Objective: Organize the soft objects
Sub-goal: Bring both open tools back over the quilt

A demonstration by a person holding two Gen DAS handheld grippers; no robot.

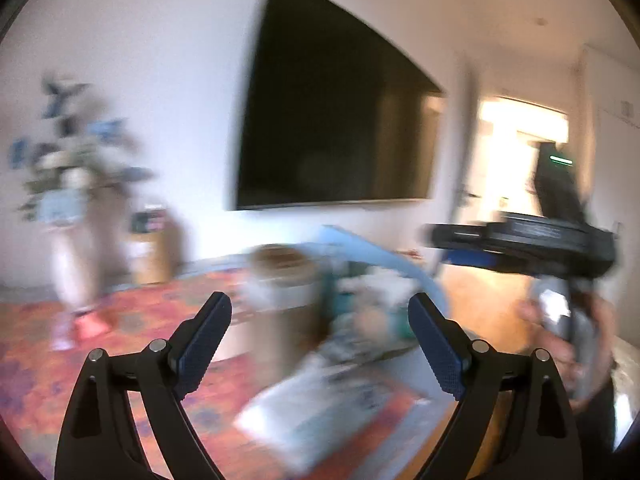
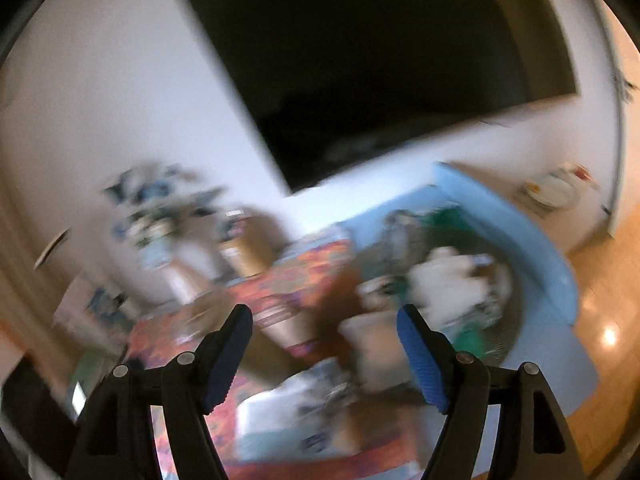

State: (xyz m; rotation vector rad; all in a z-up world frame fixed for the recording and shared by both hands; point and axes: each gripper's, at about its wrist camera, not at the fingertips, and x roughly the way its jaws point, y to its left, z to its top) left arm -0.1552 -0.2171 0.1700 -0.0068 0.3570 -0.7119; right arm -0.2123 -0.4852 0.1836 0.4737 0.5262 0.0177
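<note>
Both views are badly blurred. My left gripper (image 1: 319, 302) stands open with nothing between its blue pads. On the rug beyond it lies a pale printed soft cloth or cushion (image 1: 320, 412). My right gripper (image 2: 324, 314) is also open and empty, above the same pale cloth (image 2: 300, 416). Further off, a heap of soft things (image 2: 452, 280), white, grey and green, lies inside a curved light-blue mat (image 2: 532, 248). In the left wrist view this heap (image 1: 372, 292) is in the middle distance, with a person's hand (image 1: 560, 344) holding the other black tool at the right edge.
A red-orange patterned rug (image 1: 132, 320) covers the floor, with wooden floor (image 2: 608, 320) to the right. A tall brown round container (image 1: 280, 292) stands beside the heap. A large dark screen (image 1: 340, 120) hangs on the wall. A tall vase with a plant (image 1: 72, 220) and a cardboard box (image 1: 152, 256) stand at the left.
</note>
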